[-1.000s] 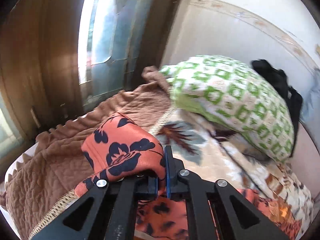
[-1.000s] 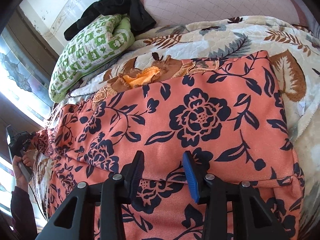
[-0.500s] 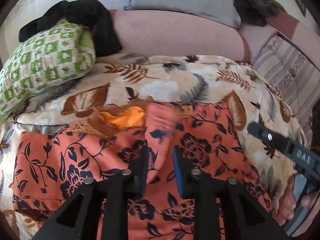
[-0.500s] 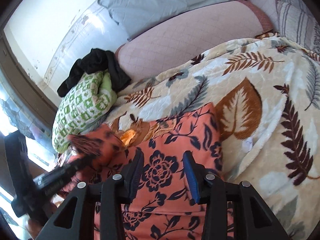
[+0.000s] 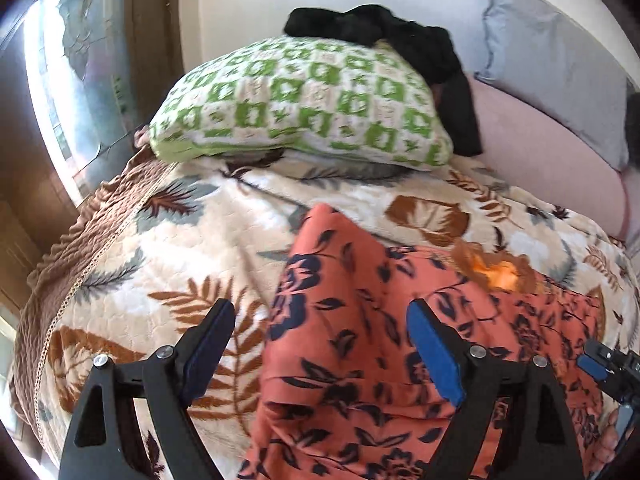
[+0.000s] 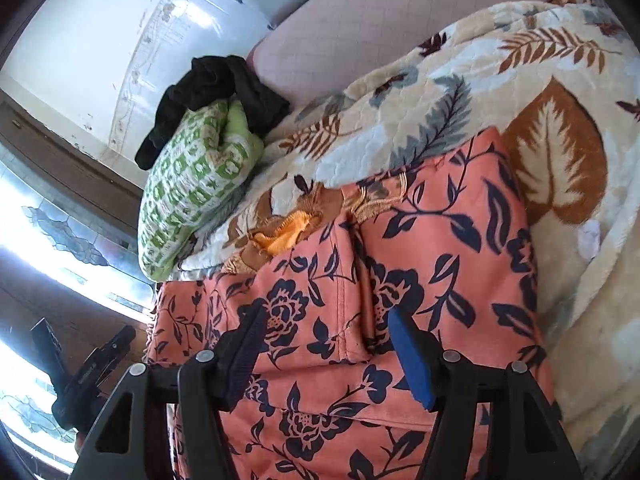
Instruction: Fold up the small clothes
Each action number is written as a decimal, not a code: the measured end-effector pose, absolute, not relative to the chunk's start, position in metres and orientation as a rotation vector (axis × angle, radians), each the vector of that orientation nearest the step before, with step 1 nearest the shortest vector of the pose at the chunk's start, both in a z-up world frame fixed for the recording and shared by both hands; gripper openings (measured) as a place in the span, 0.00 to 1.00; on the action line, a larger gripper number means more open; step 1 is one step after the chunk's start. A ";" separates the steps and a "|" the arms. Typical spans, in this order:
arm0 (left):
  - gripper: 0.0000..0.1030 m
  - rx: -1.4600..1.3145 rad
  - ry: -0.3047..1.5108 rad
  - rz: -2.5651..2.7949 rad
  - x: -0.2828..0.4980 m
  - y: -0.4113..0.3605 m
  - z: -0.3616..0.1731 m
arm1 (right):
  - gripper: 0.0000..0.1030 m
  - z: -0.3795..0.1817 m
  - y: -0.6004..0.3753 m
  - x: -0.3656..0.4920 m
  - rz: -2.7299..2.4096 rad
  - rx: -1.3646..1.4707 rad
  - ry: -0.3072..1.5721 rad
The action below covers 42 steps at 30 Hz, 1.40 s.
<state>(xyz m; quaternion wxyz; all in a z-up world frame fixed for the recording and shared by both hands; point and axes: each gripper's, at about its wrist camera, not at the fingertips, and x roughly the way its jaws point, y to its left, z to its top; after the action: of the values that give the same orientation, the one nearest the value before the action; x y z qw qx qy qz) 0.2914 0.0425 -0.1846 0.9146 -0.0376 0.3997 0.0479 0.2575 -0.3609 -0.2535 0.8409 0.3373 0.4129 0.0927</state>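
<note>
You had the orange floral garment [image 6: 400, 280] lying on the leaf-print blanket [image 6: 460, 112], and both side flaps were already turned in toward the middle, their edges meeting along a seam-like line down the centre in the right wrist view. Your left gripper [image 5: 320, 344] had just been opening and stood spread wide, nothing pinched, its jaws straddling the left folded edge of the cloth with one finger over the bare blanket. Your right gripper [image 6: 326, 350] had also just been opening; its jaws stood apart above the centre line, pads off the fabric, holding nothing. So the widthwise folds looked done. What I judged was left: the lengthwise fold, bringing the near end up toward the collar, where an orange-yellow lining [image 6: 286, 232] showed, and then perhaps some smoothing. The green patterned pillow [image 5: 304, 100] with the black garment [image 5: 400, 44] on it sat beyond, untouched, and whether that black piece was yours to fold I couldn't tell.
</note>
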 end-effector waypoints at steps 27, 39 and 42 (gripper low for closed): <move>0.85 0.132 0.924 0.096 0.324 -0.004 -0.237 | 0.16 -0.244 -0.418 0.233 -0.180 0.530 0.947; 0.85 0.174 0.964 0.030 0.323 -0.027 -0.245 | 0.17 -0.225 -0.394 0.244 -0.012 0.536 0.846; 0.85 0.221 0.933 -0.003 0.318 -0.040 -0.241 | 0.17 -0.271 -0.374 0.268 0.002 0.498 1.070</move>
<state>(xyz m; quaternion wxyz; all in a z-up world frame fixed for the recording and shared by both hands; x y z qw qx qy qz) 0.3178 -0.0398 -0.2410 0.8872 0.1064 0.4488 -0.0013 0.2680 -0.3739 -0.2705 0.8309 0.2348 0.5045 0.0009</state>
